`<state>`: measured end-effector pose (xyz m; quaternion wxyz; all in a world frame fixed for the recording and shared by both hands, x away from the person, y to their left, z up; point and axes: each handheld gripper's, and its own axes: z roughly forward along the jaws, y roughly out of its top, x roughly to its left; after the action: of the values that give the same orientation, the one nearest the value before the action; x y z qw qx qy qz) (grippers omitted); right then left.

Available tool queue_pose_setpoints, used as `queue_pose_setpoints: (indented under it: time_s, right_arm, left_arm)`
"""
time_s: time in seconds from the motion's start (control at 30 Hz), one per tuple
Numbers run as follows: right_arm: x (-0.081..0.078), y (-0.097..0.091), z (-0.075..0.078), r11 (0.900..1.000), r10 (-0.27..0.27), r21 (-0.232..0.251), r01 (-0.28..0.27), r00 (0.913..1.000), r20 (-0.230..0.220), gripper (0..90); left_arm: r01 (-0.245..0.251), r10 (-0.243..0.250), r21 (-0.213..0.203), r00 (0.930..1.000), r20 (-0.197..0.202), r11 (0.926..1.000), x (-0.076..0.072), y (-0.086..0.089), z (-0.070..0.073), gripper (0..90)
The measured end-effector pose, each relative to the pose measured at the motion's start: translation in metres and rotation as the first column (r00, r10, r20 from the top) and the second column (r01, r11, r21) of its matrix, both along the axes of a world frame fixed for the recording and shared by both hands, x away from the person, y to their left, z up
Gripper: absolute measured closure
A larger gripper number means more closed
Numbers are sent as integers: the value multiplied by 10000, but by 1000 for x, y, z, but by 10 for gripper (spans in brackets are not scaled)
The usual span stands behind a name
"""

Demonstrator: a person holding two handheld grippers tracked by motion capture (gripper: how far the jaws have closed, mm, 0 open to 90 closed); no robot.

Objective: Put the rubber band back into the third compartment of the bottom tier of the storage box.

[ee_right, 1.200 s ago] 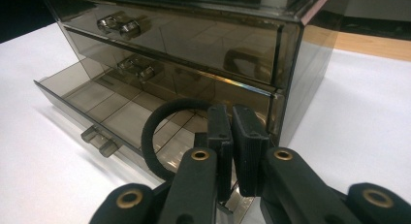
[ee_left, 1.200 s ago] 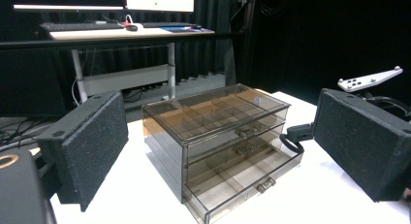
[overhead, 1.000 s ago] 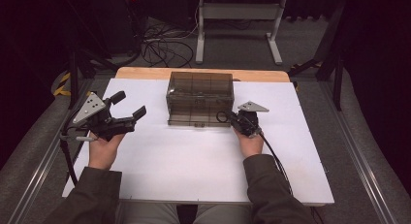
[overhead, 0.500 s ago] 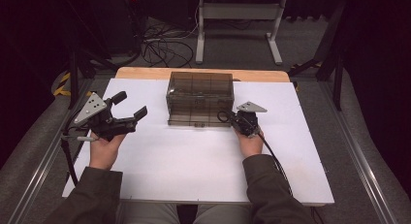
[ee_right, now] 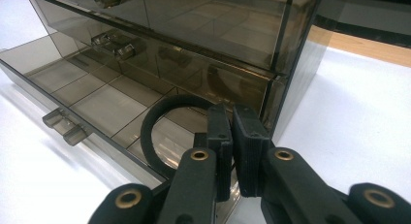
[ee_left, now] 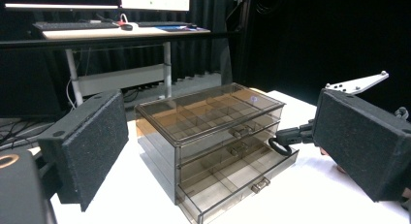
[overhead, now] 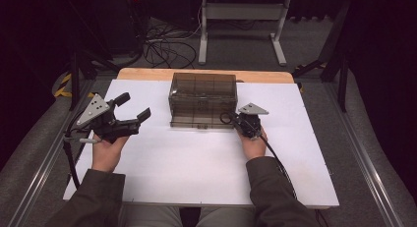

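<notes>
A smoky clear drawer cabinet (overhead: 202, 92) stands at the middle back of the white table, and its bottom drawer (overhead: 196, 123) is pulled out a little. My right gripper (overhead: 232, 120) is at the drawer's right front corner, shut on a black elastic ring (overhead: 225, 118). In the right gripper view the ring (ee_right: 157, 118) hangs from the shut gripper (ee_right: 231, 136) over the right end of the open drawer (ee_right: 92, 95). My left gripper (overhead: 134, 105) is held left of the cabinet, wide open and holding nothing. In the left gripper view its pads (ee_left: 89, 146) frame the cabinet (ee_left: 208, 132).
The white table top (overhead: 196, 173) has free room in front of the cabinet and on both sides. A wooden strip (overhead: 147, 73) runs along the far edge. Behind it are a desk frame (overhead: 241, 20) and floor cables (overhead: 162, 40).
</notes>
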<state>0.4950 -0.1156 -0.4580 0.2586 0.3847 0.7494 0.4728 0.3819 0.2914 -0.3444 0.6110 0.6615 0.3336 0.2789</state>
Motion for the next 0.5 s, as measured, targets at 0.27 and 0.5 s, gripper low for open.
queue_pose_setpoints:
  time_s: [0.27, 0.5]
  right_arm:
    - [0, 1, -1, 9999, 108, -99, -108, 9999, 8, 861]
    - [-1, 2, -1, 9999, 115, -106, -115, 9999, 8, 825]
  left_arm:
    - [-30, 30, -74, 10000, 27, 10000, 0, 1, 0, 68]
    - [-16, 17, 61, 10000, -33, 10000, 1, 1, -1, 68]
